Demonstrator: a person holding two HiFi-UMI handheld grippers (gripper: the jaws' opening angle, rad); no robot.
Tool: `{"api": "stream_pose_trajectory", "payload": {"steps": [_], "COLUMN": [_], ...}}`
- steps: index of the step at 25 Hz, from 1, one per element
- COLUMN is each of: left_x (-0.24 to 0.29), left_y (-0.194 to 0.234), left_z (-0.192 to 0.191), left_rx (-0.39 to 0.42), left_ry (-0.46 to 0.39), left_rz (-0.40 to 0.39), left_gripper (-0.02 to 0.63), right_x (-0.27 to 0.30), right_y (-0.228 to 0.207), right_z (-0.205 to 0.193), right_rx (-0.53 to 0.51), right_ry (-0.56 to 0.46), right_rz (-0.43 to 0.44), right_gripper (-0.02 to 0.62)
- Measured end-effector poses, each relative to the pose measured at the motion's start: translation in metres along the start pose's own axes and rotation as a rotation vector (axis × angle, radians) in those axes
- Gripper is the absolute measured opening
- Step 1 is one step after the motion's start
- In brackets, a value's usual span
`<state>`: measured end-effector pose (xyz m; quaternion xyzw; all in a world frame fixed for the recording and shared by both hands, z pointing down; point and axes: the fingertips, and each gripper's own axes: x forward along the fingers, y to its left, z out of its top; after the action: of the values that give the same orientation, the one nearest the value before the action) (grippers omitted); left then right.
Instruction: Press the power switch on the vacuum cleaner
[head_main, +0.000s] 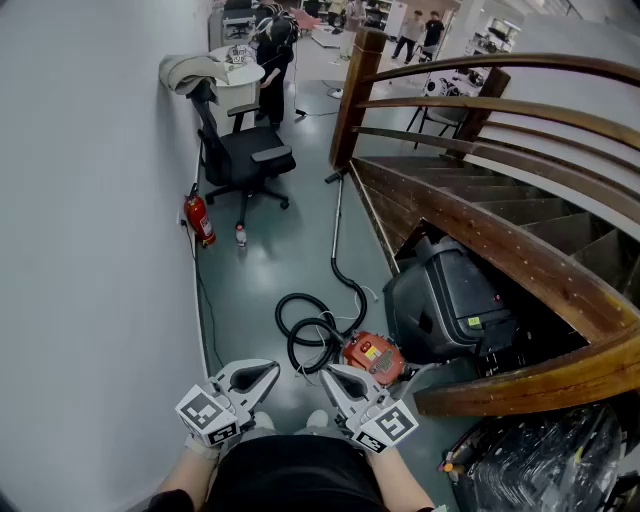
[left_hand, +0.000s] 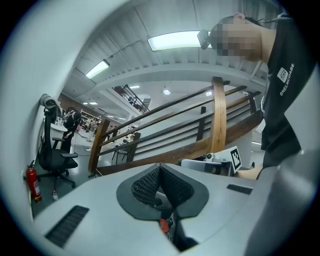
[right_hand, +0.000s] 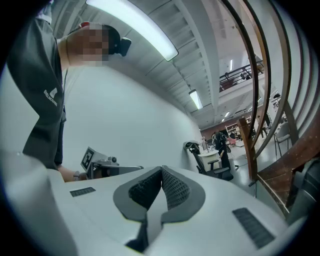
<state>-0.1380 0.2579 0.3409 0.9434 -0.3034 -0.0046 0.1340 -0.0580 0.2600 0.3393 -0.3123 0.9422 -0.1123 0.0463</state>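
Note:
The vacuum cleaner (head_main: 372, 353) is a small orange canister on the grey floor just ahead of me, by the foot of the stairs. Its black hose (head_main: 305, 332) coils to its left, and a grey tube (head_main: 337, 225) runs away toward the stair post. I cannot make out its switch. My left gripper (head_main: 270, 372) and right gripper (head_main: 328, 371) are held close to my waist, both shut and empty. The right one hovers just left of the canister, above it. In the left gripper view (left_hand: 160, 165) and the right gripper view (right_hand: 161, 168) the ribbed pads meet at the tips.
A wooden staircase (head_main: 480, 225) curves along the right, with a black case (head_main: 450, 305) beneath it and a black plastic bag (head_main: 540, 460) nearer. A white wall runs along the left. Ahead stand an office chair (head_main: 243, 160), a fire extinguisher (head_main: 201, 220) and a small bottle (head_main: 240, 235).

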Motion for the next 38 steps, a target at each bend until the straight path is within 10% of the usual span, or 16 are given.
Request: {"api": "stream_pose_trajectory", "payload": {"steps": [17,38], "left_x": [-0.051,0.133], "left_y": [0.034,0.091], "left_z": [-0.011,-0.017], "left_rx": [-0.017,-0.023], "left_ry": [0.023,0.098], "left_rz": [0.037,0.116], "left_gripper": [0.015,0.015], "right_x": [0.025,-0.008], "right_y": [0.017,-0.214], "right_z": [-0.011,-0.009], "right_rx": [0.044,0.195], "right_ry": [-0.019,-0.035], "right_rz": [-0.105,-0.155], "right_gripper": [0.026,0.028]}}
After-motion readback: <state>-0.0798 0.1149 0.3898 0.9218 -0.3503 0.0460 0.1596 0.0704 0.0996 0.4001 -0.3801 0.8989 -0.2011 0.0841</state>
